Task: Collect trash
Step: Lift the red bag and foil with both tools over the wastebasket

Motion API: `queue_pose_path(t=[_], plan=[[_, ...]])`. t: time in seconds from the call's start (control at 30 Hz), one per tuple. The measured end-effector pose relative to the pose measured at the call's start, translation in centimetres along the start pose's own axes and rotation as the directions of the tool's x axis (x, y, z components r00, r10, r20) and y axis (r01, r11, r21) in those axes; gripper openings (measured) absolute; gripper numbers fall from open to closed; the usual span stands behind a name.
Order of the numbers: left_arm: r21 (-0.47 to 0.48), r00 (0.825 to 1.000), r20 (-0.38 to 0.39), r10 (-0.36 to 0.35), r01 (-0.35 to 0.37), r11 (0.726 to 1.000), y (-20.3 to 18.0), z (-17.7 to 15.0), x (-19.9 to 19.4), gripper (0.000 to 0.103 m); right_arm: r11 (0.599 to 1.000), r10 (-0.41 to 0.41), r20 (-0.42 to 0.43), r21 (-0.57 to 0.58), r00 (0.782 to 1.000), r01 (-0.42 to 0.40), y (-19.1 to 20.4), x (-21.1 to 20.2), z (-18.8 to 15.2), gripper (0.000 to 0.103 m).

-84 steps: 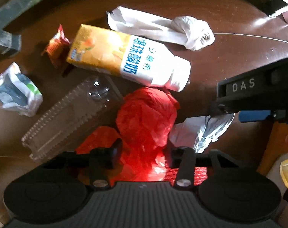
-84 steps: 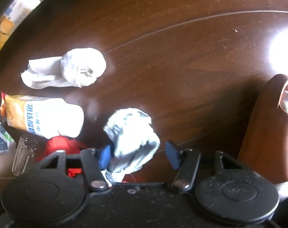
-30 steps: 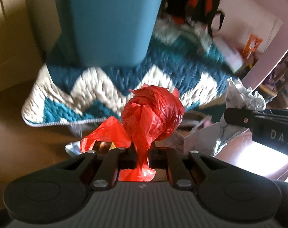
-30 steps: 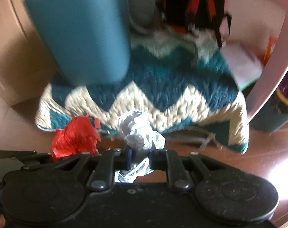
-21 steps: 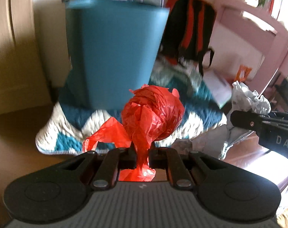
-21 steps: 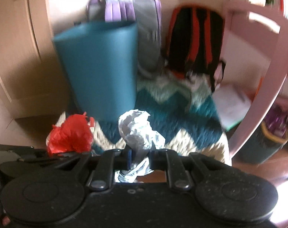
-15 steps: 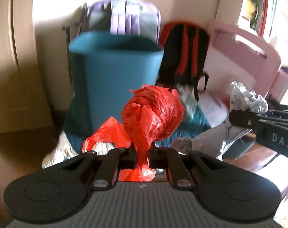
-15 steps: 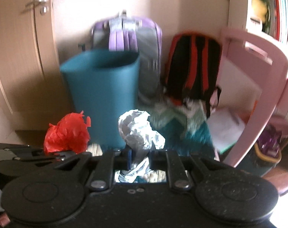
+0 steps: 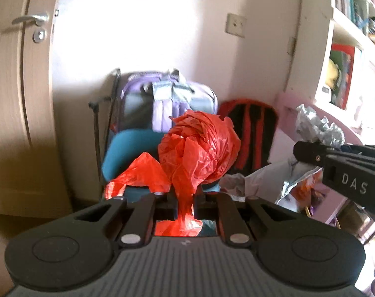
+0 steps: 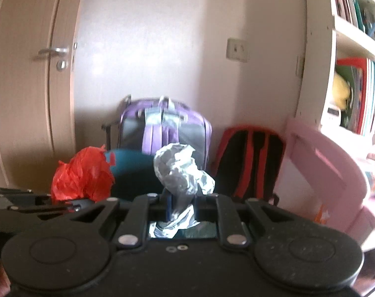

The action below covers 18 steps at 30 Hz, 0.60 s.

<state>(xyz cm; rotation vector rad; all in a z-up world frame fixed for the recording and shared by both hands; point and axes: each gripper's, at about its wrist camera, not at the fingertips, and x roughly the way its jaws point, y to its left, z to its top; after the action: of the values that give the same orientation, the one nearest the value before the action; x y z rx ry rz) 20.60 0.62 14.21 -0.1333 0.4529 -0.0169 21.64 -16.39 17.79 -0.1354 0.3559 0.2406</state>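
Between the jaws of the left gripper [image 9: 183, 199] sits a crumpled red bag [image 9: 199, 153], pinched tight; the right gripper [image 10: 181, 201] clamps a grey wrapper [image 10: 180, 173]. Beyond stands the teal bin [image 10: 135, 173]; release only once squarely above its rim.

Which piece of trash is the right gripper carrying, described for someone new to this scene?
Start at the teal plastic bin in front of the purple backpack by the wall. Before it, the right gripper is shut on a crumpled silvery-white wrapper. Its neighbour in the left gripper is a bright red plastic bag.
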Motion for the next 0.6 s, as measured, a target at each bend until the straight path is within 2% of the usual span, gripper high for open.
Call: queue_pose_path(t=[0.13, 0.3, 0.6], plan=[[-0.009, 1.0, 0.017, 0.011, -0.01, 1.0, 0.9, 2.3, 1.7, 0.01, 1.0, 0.003, 0.027, 0.015, 1.0, -0.004, 0.5, 1.9, 2.4, 0.014], [0.0, 1.0, 0.023, 0.011, -0.011, 1.0, 1.9, 4.1, 4.4, 0.01, 0.999, 0.01, 0.018, 0.037, 1.0, -0.011, 1.3, 5.7, 3.9, 0.014], [0.016, 0.999, -0.038, 0.019, -0.019, 1.0, 3.8, 4.2, 11.2, 0.01, 0.999, 0.035, -0.071, 0.035, 0.997, -0.033, 3.2, 12.9, 2.7, 0.014]])
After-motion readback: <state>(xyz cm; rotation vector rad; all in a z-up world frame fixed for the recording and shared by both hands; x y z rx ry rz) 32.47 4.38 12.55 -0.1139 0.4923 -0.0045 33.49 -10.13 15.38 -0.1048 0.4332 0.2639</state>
